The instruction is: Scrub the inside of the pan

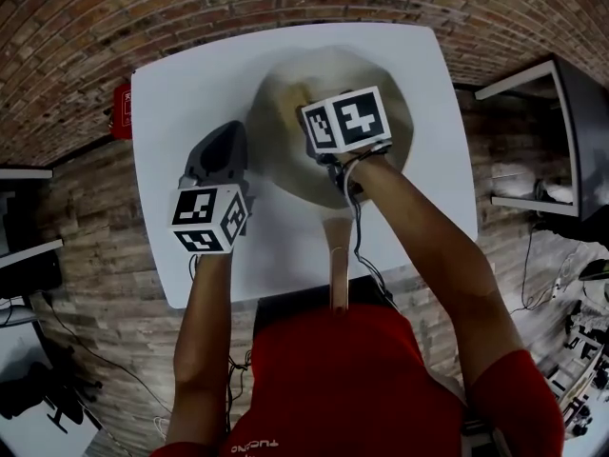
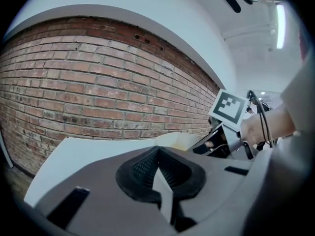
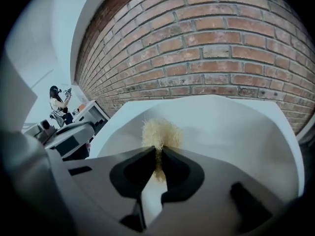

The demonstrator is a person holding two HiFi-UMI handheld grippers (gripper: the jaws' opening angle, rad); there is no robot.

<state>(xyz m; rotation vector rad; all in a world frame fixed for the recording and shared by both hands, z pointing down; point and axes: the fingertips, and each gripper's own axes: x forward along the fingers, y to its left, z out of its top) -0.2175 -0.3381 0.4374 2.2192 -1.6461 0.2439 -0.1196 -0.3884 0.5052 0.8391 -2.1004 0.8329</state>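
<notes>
Pan sits mid-to-far on the white tabletop, with its far rim near the far edge. Its handle runs back toward the person and reaches the near edge. There's a wide bare strip of tabletop left of the pan and a narrower one to its right; brickwork surrounds the table.

Right tongs are over the pan, inside the rim, pointing down into the bowl. They're clamped on a straw-coloured fibrous scrubber; the tuft sticks out past the tips against the pale inner wall. Can't tell if the fibres are actually touching the wall.

Left tongs are beside the pan over the bare left strip, clear of the rim. Pads are pressed together with nothing between them. The pan rim and the right tool's marker cube show off to their right.
</notes>
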